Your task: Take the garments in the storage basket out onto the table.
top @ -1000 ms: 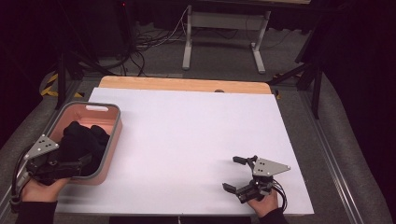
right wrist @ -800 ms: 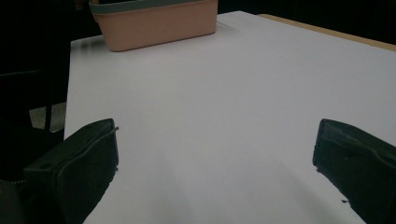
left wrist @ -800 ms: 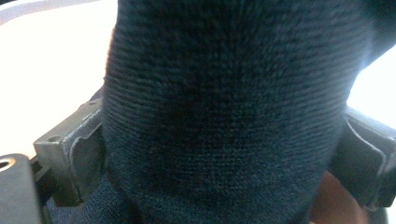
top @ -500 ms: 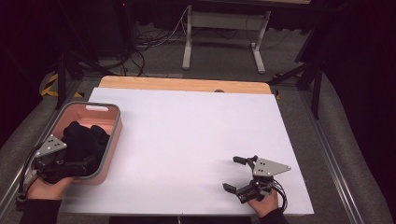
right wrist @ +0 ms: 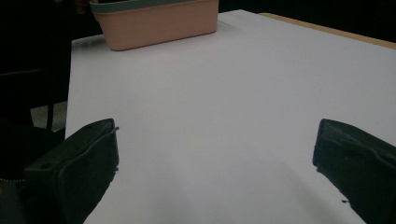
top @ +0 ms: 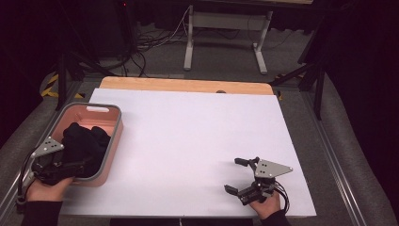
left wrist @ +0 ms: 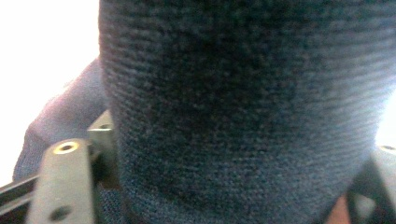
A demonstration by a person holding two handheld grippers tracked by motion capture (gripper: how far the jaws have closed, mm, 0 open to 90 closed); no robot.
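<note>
A pink bin [top: 115, 136] with a grey rim stands at the left edge of the white table [top: 197, 132]. A heap of dark knit cloth [top: 82, 141] lies in it. My left gripper [top: 80, 165] reaches into the bin's near end from the left. Its jaws have just been closing, and a thick fold of the dark cloth [left wrist: 243, 116] now sits pressed between its fingers [left wrist: 63, 182]. My right gripper [top: 234, 175] rests near the table's front right corner. It stands open [right wrist: 219, 154] over bare tabletop, with nothing between its jaws.
A wooden strip [top: 188, 84] borders the table's far edge. Beyond it stand a metal frame's legs [top: 190, 42] and cables on the floor. From the right gripper view the pink bin [right wrist: 159, 23] lies far across the white surface.
The left gripper's jaws have drawn together on the cloth in the bin. Neither hand has shifted, and the right gripper is as before.
</note>
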